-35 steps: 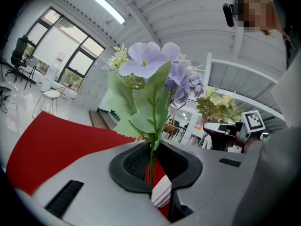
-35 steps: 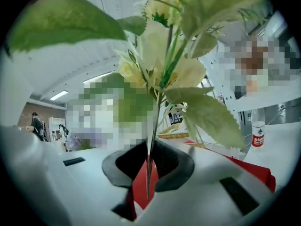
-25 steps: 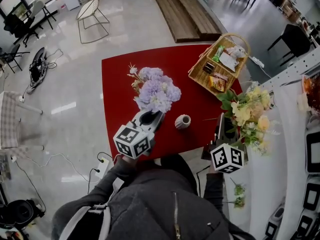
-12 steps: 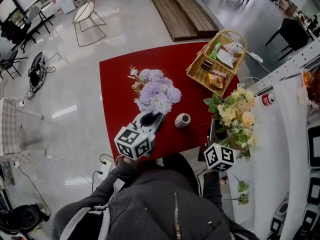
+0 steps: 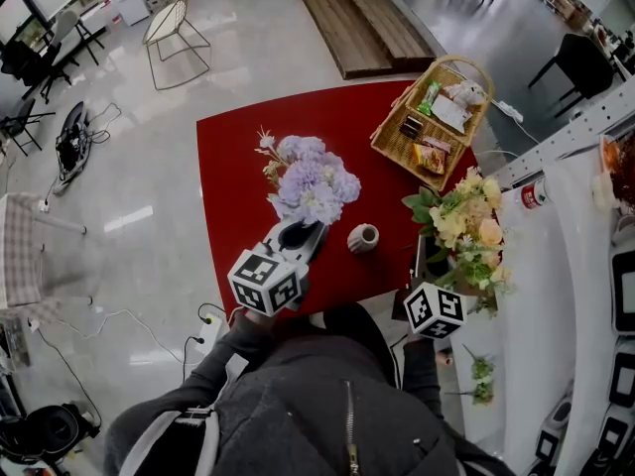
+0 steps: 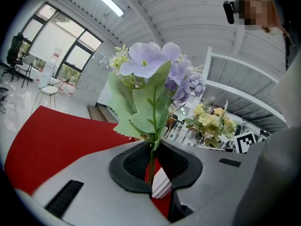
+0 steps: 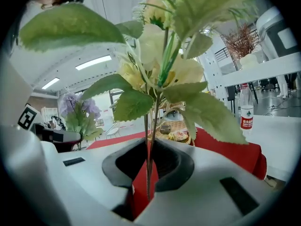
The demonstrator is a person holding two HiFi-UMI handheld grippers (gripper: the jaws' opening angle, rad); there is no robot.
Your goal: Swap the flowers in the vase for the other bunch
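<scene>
Vase (image 5: pixel 363 239) stood empty at near edge of red table (image 5: pixel 233 157) btwn grippers; L gripper (image 6: pixel 155 163) jaws pinched narrow on purple bunch (image 5: pixel 314 179) stems, R gripper (image 7: pixel 148 166) likewise on yellow bunch (image 5: pixel 466 222), so risk was thin stems pivoting on insertion and tipping vase.

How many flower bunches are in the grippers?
2. The purple bunch is clamped by its stem in the left gripper over the red table; the yellow bunch is in the right gripper at the table's right edge. The vase holds none.

Small white vase (image 5: pixel 363 239) upright between both bunches, lilac bunch (image 5: pixel 313 181) (stems clamped) left — yellow bunch (image 5: pixel 466 228) right, both upright
</scene>
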